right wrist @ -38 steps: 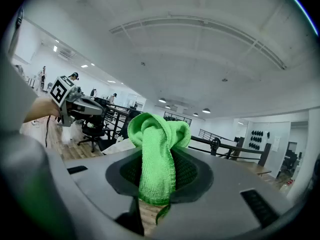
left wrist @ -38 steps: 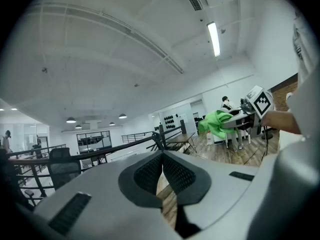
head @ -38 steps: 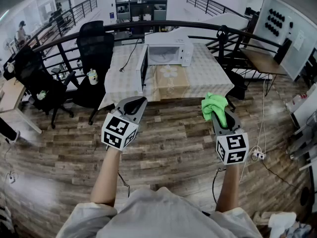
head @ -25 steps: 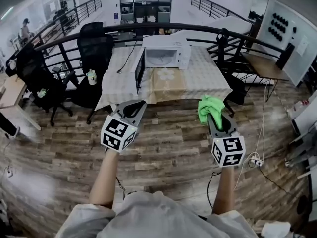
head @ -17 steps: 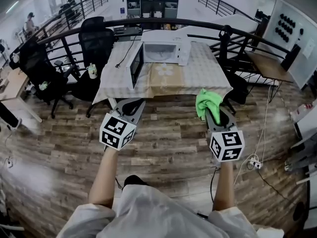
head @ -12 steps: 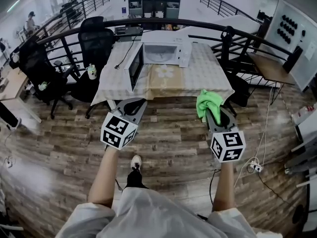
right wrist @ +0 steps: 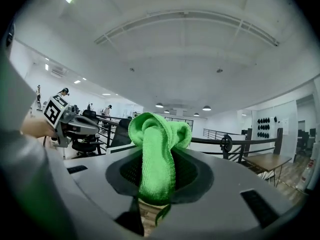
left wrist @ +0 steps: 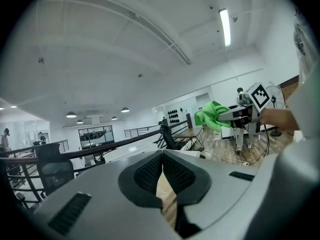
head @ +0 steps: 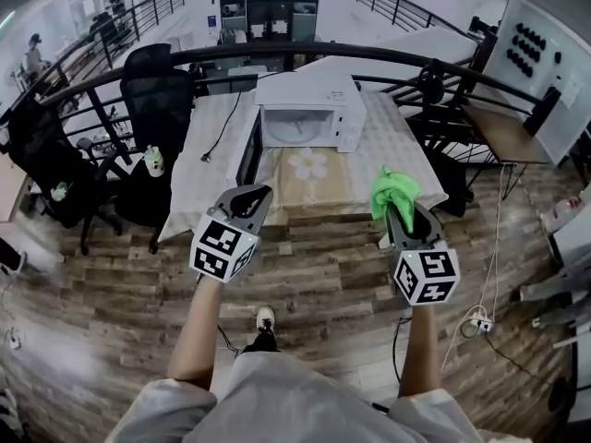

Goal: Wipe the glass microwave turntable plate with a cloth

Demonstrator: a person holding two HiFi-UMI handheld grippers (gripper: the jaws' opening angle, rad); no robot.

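A black office chair [head: 157, 86] stands at the left end of the counter [head: 392, 141]. The left hand-held gripper [head: 251, 195] is held in the air before the counter's near edge. Its jaws are pressed together with nothing between them (its own view shows the pads meeting). On the counter sits the white microwave [head: 309, 109], its door [head: 247, 150] swung open to the left. The turntable plate inside is too small to make out. The right hand-held gripper [head: 399, 215] pinches a bunched green cloth [head: 391, 190], which sticks out past the jaw tips, short of the counter.
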